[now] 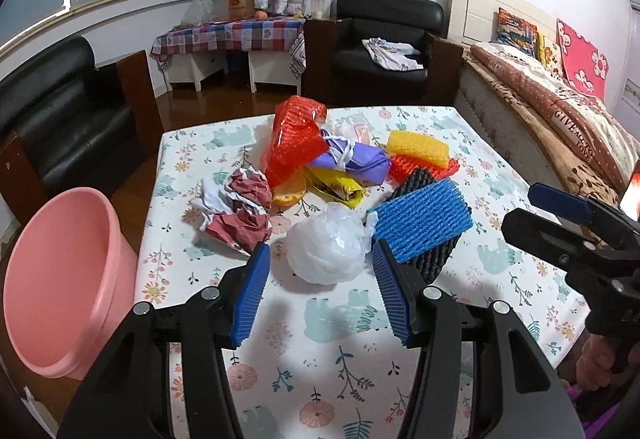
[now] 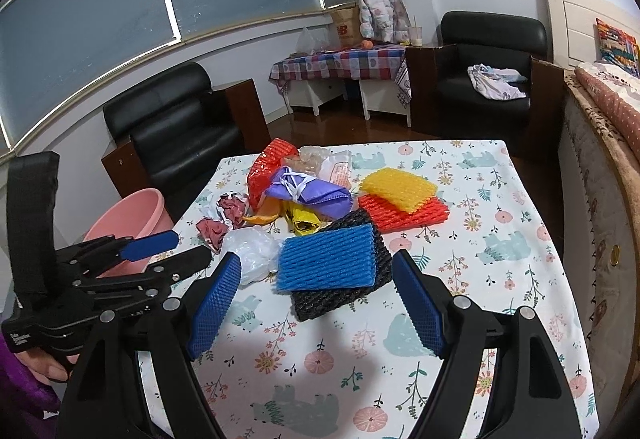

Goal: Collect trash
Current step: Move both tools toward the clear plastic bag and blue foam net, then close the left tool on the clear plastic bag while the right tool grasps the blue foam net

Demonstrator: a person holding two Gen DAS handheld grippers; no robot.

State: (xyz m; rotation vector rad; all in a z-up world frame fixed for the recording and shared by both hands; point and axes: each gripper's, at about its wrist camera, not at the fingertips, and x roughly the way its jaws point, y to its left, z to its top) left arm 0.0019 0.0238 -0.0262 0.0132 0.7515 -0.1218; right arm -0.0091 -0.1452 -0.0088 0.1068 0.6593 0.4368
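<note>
Left gripper (image 1: 320,275): its two blue pads are spread wide and hold nothing. It hangs just above the surface, with the white plastic bag between the tips.
White plastic bag (image 1: 328,249): a crumpled ball on the surface. It lies right in front of the left gripper, and I cannot tell if a pad touches it.
Right gripper (image 2: 318,279): spread wide too, and empty. It points at the blue foam net. In the left view only part of it shows, at the right edge.
Blue foam net (image 2: 328,259): it lies flat on top of the black foam net (image 2: 340,297), which peeks out under it.
Yellow foam net (image 2: 398,189): it rests on a red foam net (image 2: 404,217), farther back.
Big red net (image 1: 298,141): it leans over the purple bag (image 1: 354,161) in the middle of the pile.
Yellow wrapper (image 1: 336,191): mostly hidden under the purple bag. Something orange lies beside it, hard to make out.
Crumpled paper (image 1: 236,209): red and white, at the left of the pile.
Pink bucket (image 1: 60,279): it stands off the left edge of the surface. Its bottom is cut off.
Surface (image 2: 500,279): covered with a cloth with bears and flowers.
Hand (image 2: 48,369): a bit of it shows under the left gripper's handle, next to a purple sleeve.
</note>
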